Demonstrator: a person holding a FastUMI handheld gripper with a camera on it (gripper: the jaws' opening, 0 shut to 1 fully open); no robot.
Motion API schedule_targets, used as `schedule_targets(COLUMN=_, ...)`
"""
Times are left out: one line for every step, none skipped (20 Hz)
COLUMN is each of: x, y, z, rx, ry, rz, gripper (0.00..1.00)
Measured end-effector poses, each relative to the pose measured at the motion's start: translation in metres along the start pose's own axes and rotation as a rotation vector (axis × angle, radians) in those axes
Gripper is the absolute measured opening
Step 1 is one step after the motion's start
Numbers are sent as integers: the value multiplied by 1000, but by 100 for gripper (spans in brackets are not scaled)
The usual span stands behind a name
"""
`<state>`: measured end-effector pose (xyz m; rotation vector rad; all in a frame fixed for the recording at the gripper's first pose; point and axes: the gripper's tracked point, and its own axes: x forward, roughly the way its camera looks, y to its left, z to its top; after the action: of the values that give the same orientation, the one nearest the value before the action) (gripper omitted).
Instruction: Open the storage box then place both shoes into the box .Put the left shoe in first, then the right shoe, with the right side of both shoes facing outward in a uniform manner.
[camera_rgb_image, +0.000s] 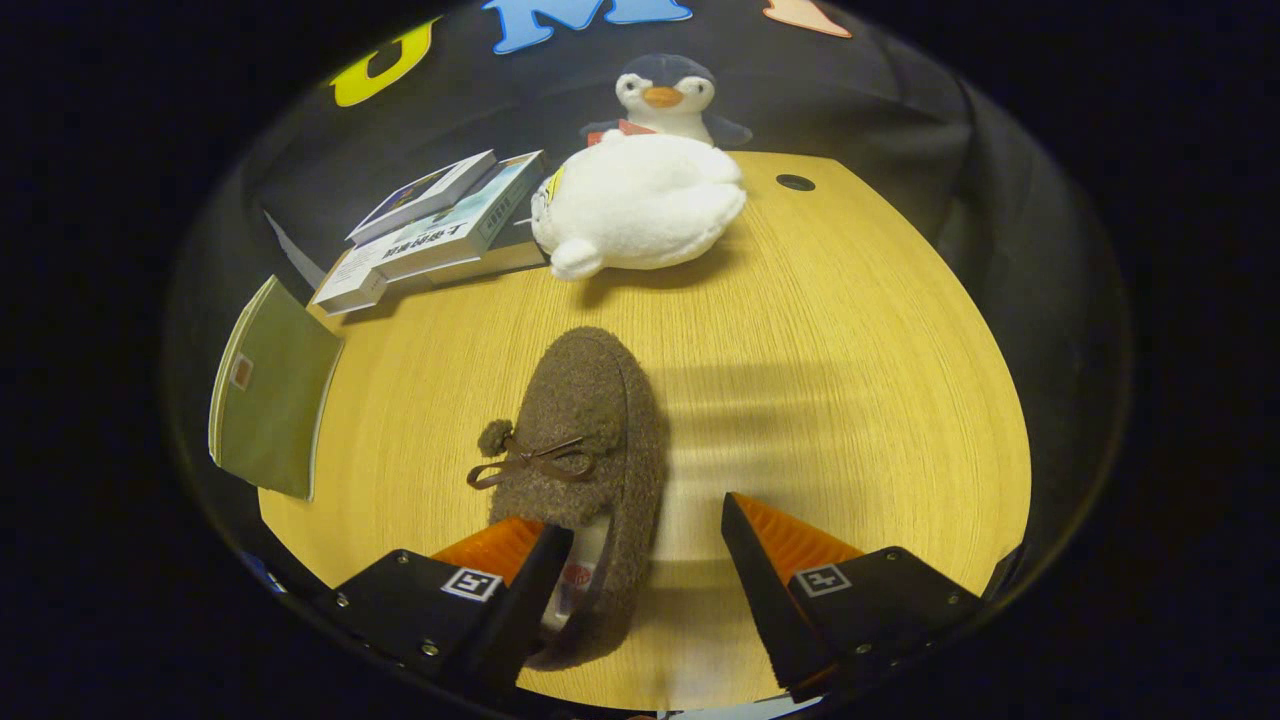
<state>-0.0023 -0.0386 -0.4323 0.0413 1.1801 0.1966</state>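
Hanging low over the wooden surface (850, 330), the claw (640, 560) stands wide open and grips nothing, as the gripper view shows. One brown fuzzy shoe (585, 430) lies between its fingers, nearer the left finger (505, 545), whose tip sits over the shoe's opening at the heel; the right finger (775, 535) is well apart from the shoe, over bare wood. The toe points away from the claw, toward a white plush penguin (640, 200) at the far side.

The step in hand looks like picking this shoe up. To do it well, the claw would likely need to shift so the heel rim sits midway between the fingers, one finger inside the opening and one outside the wall, then close firmly, since the soft pile may slip. Whether this is the left or right shoe cannot be told with certainty.

Counted: one shoe, one penguin, a stack of about three books (440, 230) beside the penguin, and one green booklet (270, 400) hanging over the surface's edge.
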Motion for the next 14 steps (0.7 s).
schedule_targets(x=7, y=1, z=-5, rx=-22, ry=30, rz=-8, gripper=77)
schedule_targets(x=10, y=6, z=-6, rx=-21, ry=52, rz=19, gripper=63)
schedule_targets(x=11, y=10, z=-2, rx=-1, ry=53, rz=17, gripper=40)
schedule_targets(x=10, y=6, z=-1, rx=4, ry=59, rz=-3, gripper=16)
schedule_targets(x=13, y=2, z=0, rx=39, ry=57, rz=-29, gripper=1)
schedule_targets(x=8, y=4, z=1, rx=65, ry=64, rz=-23, gripper=0)
schedule_targets(x=4, y=10, z=1, rx=92, ry=68, rz=-6, gripper=0)
schedule_targets(x=0, y=17, z=5, rx=115, ry=66, rz=13, gripper=0)
schedule_targets(x=-5, y=23, z=10, rx=125, ry=60, rz=26, gripper=0)
schedule_targets(x=-10, y=28, z=15, rx=123, ry=55, rz=31, gripper=0)
schedule_targets(x=-16, y=34, z=21, rx=114, ry=47, rz=35, gripper=0)
schedule_targets(x=-22, y=40, z=28, rx=100, ry=37, rz=44, gripper=0)
schedule_targets(x=-28, y=47, z=35, rx=88, ry=27, rz=53, gripper=0)
schedule_targets(x=-34, y=55, z=42, rx=79, ry=15, rz=61, gripper=0)
